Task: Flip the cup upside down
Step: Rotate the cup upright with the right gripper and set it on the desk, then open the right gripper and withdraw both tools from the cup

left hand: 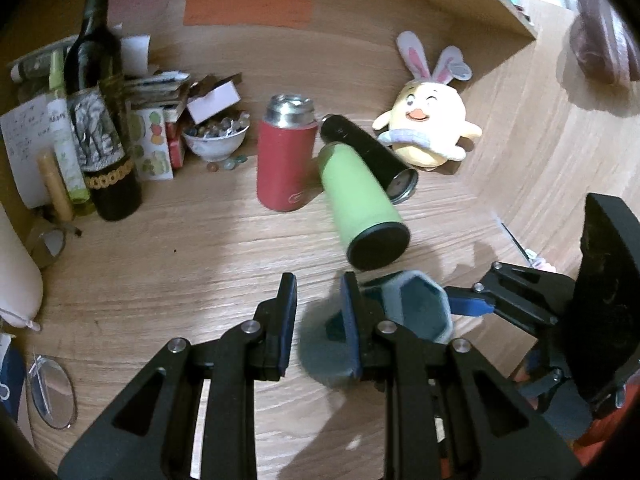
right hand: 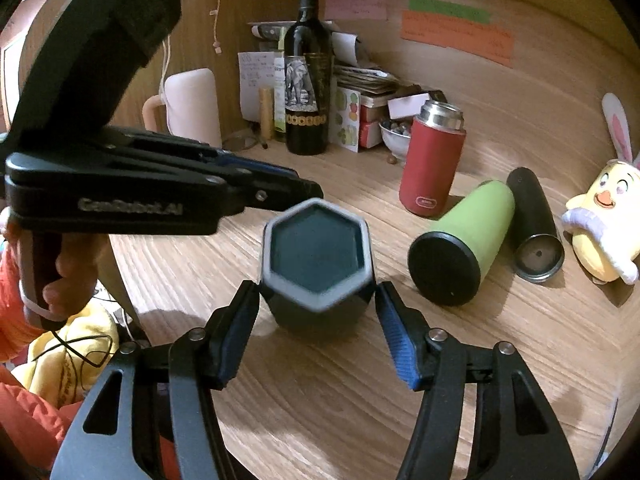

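Right gripper [right hand: 316,320] wide, fingers beside hexagonal cup [right hand: 318,256], no visible contact; cup upright on table [right hand: 360,400], inside dark, contents unclear. Left gripper [left hand: 318,320] open, holding nothing. Far: bowl [left hand: 216,140] of marbles, red flask [left hand: 284,160], green flask [left hand: 360,200] lying.

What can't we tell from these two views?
- Right claw contact with the dark teal hexagonal cup: right wrist view, cup body covers the pad faces.
- Same cup in left wrist view: left claw finger hides half.
- Orange note writing: too small, blurred.
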{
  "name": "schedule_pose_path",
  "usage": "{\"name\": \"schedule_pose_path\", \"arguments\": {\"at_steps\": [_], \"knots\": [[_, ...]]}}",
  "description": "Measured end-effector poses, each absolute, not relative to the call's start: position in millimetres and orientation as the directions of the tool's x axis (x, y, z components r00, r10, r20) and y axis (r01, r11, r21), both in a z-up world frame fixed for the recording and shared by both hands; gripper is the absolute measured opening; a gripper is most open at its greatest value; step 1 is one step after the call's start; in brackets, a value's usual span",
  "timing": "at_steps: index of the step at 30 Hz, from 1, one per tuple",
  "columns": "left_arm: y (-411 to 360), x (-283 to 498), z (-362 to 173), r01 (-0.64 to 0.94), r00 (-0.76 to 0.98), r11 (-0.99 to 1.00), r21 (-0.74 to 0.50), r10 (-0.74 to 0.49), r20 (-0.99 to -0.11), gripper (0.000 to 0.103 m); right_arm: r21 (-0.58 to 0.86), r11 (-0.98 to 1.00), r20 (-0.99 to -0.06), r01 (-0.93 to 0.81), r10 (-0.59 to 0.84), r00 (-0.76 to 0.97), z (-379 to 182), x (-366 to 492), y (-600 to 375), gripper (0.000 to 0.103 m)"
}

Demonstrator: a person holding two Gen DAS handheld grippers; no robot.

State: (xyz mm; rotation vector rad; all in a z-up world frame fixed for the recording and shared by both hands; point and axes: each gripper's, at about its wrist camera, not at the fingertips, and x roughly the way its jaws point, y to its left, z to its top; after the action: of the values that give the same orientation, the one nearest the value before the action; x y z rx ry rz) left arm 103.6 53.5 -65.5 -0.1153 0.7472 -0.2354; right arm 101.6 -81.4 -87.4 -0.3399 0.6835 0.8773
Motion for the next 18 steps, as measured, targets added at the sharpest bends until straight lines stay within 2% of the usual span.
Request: {"name": "schedule_pose_path", "arguments": {"at_steps": [2,10,18], "knots": [[57,105,-68,0.168,0.706,0.964,-0.206,-0.263,-0.658,0.015,0.006,0.604,-0.666,-0.797,0.597,0.447,-88,104,-80,0.053],[61,103,-71,0.160,0.703,0.963,-0.216,-0.264,-0.660,0.015,0.015,0.611,-0.665,-0.791,0.597,0.449,-89,105,-78,0.053],[57,92,-64,0.155,0.724,0.972,-0.179,-0.235,-0.649,0.016,0.060,0.624,-0.631,-0.779,0.629,0.455,-74,104,-92,0.053]]}}
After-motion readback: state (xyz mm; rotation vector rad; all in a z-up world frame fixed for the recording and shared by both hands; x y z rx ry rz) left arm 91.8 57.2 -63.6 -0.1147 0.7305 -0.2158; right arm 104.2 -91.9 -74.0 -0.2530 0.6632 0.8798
